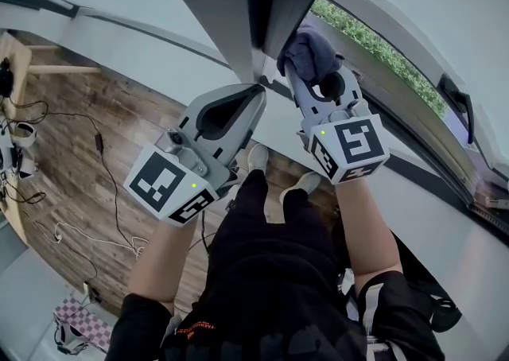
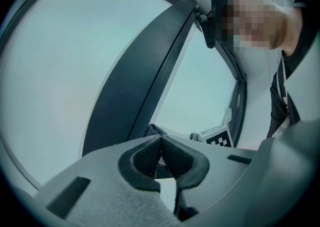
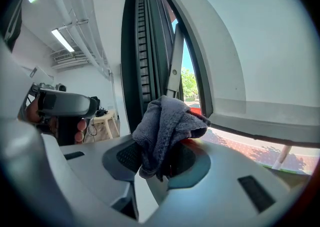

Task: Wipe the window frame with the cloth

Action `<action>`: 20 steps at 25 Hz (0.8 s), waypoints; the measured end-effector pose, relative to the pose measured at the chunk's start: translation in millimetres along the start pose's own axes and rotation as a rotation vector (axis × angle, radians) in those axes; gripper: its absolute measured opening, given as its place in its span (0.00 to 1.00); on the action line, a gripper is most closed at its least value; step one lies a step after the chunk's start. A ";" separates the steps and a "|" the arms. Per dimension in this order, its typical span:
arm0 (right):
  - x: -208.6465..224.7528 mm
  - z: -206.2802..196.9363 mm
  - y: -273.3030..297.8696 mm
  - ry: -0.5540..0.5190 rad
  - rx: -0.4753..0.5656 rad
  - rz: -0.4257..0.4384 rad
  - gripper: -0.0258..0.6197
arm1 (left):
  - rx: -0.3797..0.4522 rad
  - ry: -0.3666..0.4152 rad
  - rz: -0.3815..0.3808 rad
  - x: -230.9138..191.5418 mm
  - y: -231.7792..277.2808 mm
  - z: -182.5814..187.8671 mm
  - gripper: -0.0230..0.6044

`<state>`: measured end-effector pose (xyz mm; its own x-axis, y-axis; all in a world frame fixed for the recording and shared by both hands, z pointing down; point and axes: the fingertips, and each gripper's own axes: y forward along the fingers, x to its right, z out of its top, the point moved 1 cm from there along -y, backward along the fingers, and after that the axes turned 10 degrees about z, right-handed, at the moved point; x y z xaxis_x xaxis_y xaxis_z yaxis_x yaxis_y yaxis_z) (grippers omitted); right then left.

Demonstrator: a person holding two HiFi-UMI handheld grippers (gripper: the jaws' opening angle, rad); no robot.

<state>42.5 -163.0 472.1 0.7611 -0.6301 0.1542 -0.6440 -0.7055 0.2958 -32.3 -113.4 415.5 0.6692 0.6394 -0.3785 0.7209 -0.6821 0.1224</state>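
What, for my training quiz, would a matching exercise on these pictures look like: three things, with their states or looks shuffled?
Things:
1. left tool
2. right tool
3. window frame

States or looks:
a. dark, a long straight bar
b. shut on the grey cloth
c. shut, holding nothing

Pairs: 1-c, 2-b, 3-a.
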 end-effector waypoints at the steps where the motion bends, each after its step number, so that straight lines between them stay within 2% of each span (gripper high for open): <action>1: 0.0 -1.1 0.7 0.001 -0.002 -0.001 0.22 | -0.002 -0.003 0.000 -0.6 0.2 -0.9 0.07; 6: -1.7 -2.9 3.3 0.003 -0.009 -0.003 0.22 | -0.005 -0.010 -0.003 -1.5 0.4 -2.7 0.07; 20: -1.4 -14.4 5.4 -0.006 -0.115 -0.050 0.22 | 0.003 -0.016 -0.003 0.2 -2.3 -5.5 0.07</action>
<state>39.1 -161.2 487.1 0.7912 -0.5975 0.1306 -0.5919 -0.6943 0.4094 -32.8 -109.7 420.2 0.6638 0.6361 -0.3933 0.7227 -0.6809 0.1185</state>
